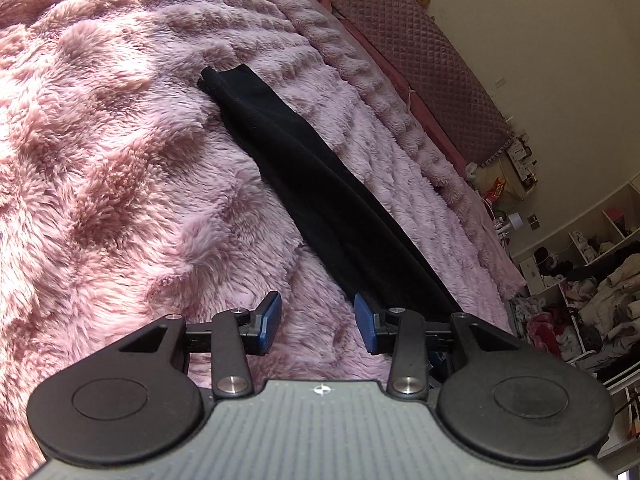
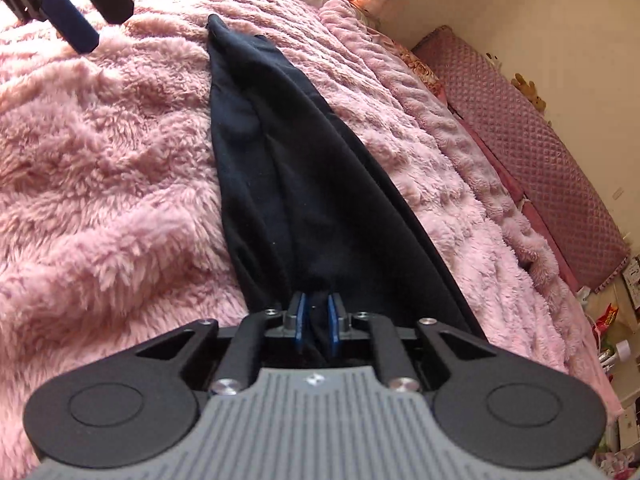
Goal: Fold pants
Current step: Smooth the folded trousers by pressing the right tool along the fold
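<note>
A fluffy pink blanket (image 1: 100, 152) covers the bed, brightly lit. On the right a quilted pink headboard (image 1: 432, 68) stands against a cream wall (image 1: 560, 40). Farther right, white shelves (image 1: 592, 248) hold piled clothes.

A fluffy pink blanket (image 1: 120, 160) beside a quilted mauve headboard (image 1: 432, 64), cluttered shelves (image 1: 592, 280) beyond.

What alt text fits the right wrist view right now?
The right gripper is shut on the near end of the black pants, which stretch away across a fluffy pink blanket. The left gripper shows top left, apart from the pants.
</note>
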Demonstrator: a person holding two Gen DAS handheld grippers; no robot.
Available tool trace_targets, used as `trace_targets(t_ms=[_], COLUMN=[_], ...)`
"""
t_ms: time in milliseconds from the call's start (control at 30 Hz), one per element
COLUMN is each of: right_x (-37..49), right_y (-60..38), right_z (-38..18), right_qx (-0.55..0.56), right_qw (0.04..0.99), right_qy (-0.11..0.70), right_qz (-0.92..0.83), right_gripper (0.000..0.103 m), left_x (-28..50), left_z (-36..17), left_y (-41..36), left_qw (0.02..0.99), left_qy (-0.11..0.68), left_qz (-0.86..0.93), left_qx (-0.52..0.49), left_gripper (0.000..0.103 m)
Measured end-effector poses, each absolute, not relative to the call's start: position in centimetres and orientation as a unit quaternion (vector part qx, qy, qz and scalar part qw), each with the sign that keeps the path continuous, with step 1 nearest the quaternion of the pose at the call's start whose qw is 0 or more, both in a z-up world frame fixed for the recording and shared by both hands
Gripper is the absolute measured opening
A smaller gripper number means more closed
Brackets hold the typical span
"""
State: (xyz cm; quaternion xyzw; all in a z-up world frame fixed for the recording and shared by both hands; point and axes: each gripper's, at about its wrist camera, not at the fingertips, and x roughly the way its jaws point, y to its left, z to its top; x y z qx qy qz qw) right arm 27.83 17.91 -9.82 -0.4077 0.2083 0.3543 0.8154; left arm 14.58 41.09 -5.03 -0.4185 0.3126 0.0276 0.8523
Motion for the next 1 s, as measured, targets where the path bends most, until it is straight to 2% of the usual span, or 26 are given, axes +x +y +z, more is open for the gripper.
trace_targets(t_ms=[33,100,200,333,367,433,467,500,533,633,1000], right_x=[27.9,27.6,27.4,28.4,28.2,27.5,27.3,27.1,26.9,25.5,23.2], right_y=[18.1,18.7,19.6,19.9,20.1,20.5,20.7,20.9,21.1,21.2,18.0], right_z=[-9.6,-10.3,-11.2,-10.5,-10.9,-11.8,-12.1,-12.3,-12.5,-13.4,-8.1], right_qx=[-0.410,-0.444,-0.466,-0.411,-0.430,-0.472,-0.480,-0.484,-0.486,-0.512,-0.461], right_qw=[0.816,0.811,0.801,0.822,0.817,0.809,0.809,0.809,0.807,0.801,0.804], right_qy=[0.207,0.185,0.189,0.235,0.222,0.183,0.172,0.166,0.165,0.138,0.168], right_qz=[0.351,0.332,0.326,0.317,0.315,0.298,0.291,0.289,0.292,0.280,0.337], right_gripper=[0.019,0.028,0.026,0.026,0.028,0.041,0.041,0.034,0.014,0.000,0.000], left_x=[14.6,14.5,14.4,14.1,13.9,13.7,13.6,13.5,13.5,13.8,13.9], left_z=[-5.1,-5.0,-5.1,-5.8,-6.0,-5.9,-5.8,-5.6,-5.2,-4.9,-5.3], left_y=[41.2,41.4,41.6,42.6,42.9,43.2,43.2,43.1,42.8,42.0,42.0], left_qw=[0.851,0.849,0.843,0.817,0.810,0.807,0.812,0.818,0.827,0.842,0.836], left_qy=[0.313,0.311,0.306,0.288,0.280,0.274,0.278,0.283,0.291,0.310,0.318], left_qz=[0.030,0.035,0.019,-0.021,-0.028,-0.025,-0.015,-0.003,0.014,0.040,0.036], left_qx=[-0.420,-0.425,-0.442,-0.498,-0.514,-0.522,-0.514,-0.501,-0.481,-0.439,-0.445], left_gripper=[0.045,0.045,0.046,0.047,0.047,0.048,0.048,0.048,0.048,0.048,0.048])
